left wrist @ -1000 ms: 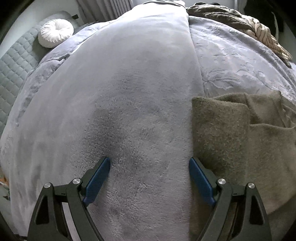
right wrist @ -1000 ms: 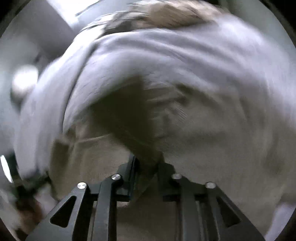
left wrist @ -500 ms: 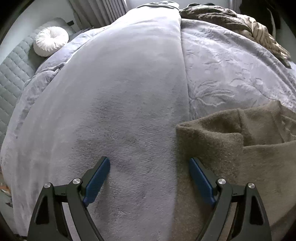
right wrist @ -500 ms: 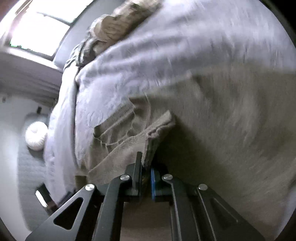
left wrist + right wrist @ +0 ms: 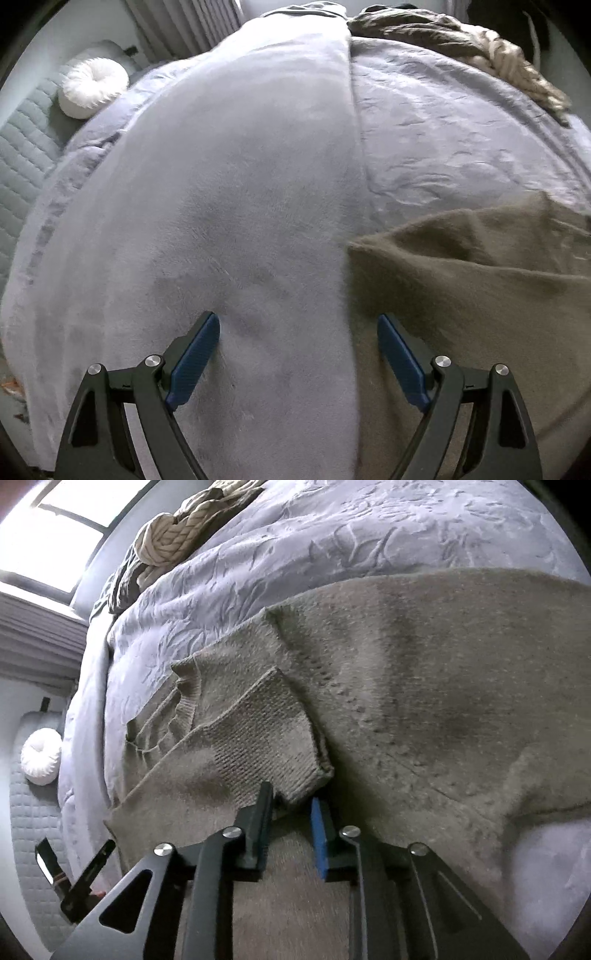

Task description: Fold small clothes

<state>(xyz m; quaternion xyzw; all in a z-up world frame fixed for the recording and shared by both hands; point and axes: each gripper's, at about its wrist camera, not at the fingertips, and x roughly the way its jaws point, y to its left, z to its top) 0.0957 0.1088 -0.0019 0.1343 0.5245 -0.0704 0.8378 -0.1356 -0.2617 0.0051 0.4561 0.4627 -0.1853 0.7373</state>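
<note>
A taupe knit sweater (image 5: pixel 424 686) lies spread on the bed, with one sleeve (image 5: pixel 258 746) folded across its body. My right gripper (image 5: pixel 291 801) stands just behind the sleeve's cuff, its jaws a little apart and the cuff lying loose in front of them. In the left wrist view the sweater (image 5: pixel 461 288) lies at the lower right. My left gripper (image 5: pixel 299 332) is wide open and empty, low over the grey fleece blanket (image 5: pixel 240 184), its right finger over the sweater's left edge.
The bed carries a lilac embossed duvet (image 5: pixel 443 129) and the fleece blanket. A heap of brown and cream clothes (image 5: pixel 461 48) lies at the far edge. A round white cushion (image 5: pixel 92 88) sits on a quilted grey surface at the left. A window (image 5: pixel 55 528) is behind.
My right gripper carried the sleeve across the sweater, then opened slightly and let the cuff go. My left gripper stayed open and drew back a little from the sweater's edge.
</note>
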